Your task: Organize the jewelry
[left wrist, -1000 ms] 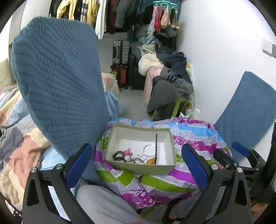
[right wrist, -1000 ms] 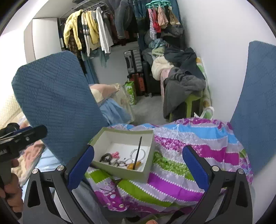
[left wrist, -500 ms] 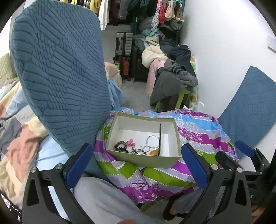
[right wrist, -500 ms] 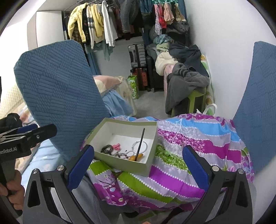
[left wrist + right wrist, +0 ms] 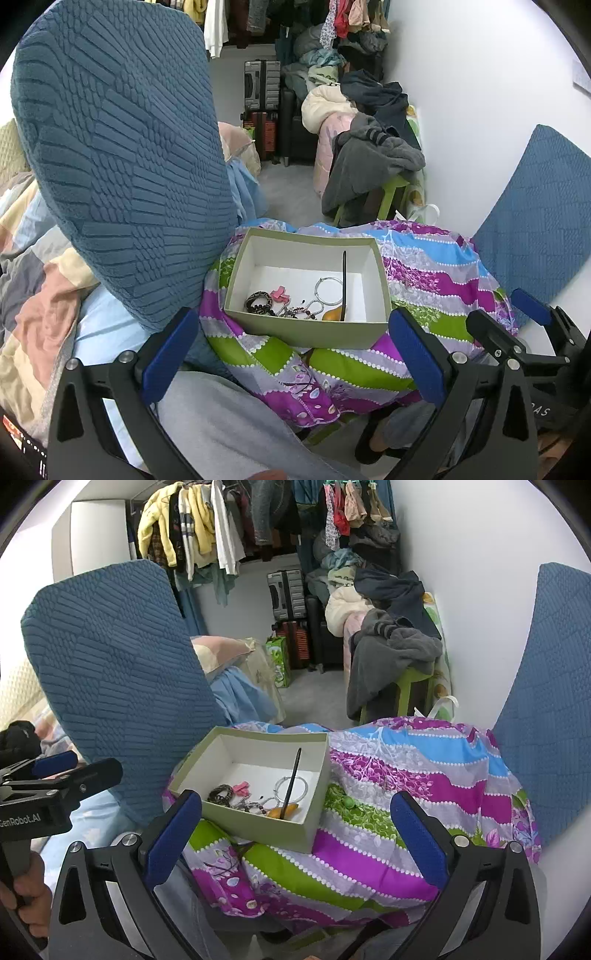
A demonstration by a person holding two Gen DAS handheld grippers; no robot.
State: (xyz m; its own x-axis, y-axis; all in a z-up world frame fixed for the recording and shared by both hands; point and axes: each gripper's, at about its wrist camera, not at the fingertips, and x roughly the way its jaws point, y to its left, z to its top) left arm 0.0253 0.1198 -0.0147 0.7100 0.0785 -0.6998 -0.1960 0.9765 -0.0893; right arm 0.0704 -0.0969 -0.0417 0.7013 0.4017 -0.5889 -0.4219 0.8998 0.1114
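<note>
A green cardboard box (image 5: 306, 330) with a white inside sits on a bright striped cloth (image 5: 436, 273). In it lie a dark bracelet (image 5: 259, 301), a pink clip (image 5: 280, 294), a silver bangle (image 5: 328, 286), a beaded chain (image 5: 299, 312), an orange piece (image 5: 331, 315) and a long black stick (image 5: 344, 284). The box also shows in the right wrist view (image 5: 258, 821). My left gripper (image 5: 291, 365) is open and empty, held above and short of the box. My right gripper (image 5: 295, 845) is open and empty, to the right of the left one.
A big blue textured cushion (image 5: 122, 158) stands close on the left of the box. Another blue cushion (image 5: 539, 225) leans on the white wall at right. Clothes piles and suitcases (image 5: 260, 110) fill the back. A patchwork blanket (image 5: 33, 295) lies at left.
Both grippers have moved closer to the box and tilted down; the box looks larger and sits more central. Both stay open. Nothing in the box has moved.
</note>
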